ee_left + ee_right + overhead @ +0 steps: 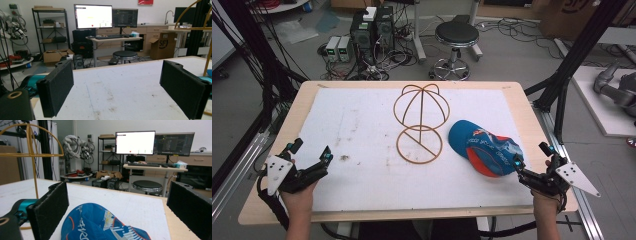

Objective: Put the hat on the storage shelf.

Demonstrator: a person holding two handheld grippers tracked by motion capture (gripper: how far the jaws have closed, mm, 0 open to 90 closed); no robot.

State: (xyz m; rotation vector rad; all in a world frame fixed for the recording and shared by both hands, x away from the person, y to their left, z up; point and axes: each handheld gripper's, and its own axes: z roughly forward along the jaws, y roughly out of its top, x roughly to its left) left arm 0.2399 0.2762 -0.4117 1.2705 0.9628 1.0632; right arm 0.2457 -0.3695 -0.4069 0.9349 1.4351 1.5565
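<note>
Blue baseball cap with orange and white print [484, 149] lies crown-up on the white mat of the table [362, 170], just right of the gold wire hat stand [419, 122] and apart from it. Right gripper [532, 162] sits at the cap's near-right edge, fingers [48, 210] spread wide with the cap fabric low between them — no pad presses on it. Left gripper [312, 155] rests near the table's left edge, well apart from the cap, fingers [56, 87] wide and empty.

Risks, as judged from this position: closing on soft crown fabric alone may pinch a fold, letting the cap sag or slip; a grip low on the mat may snag the mat. The stand is light wire — a sideways brush could tip or shift it. Nothing lies between cap and stand.
</note>
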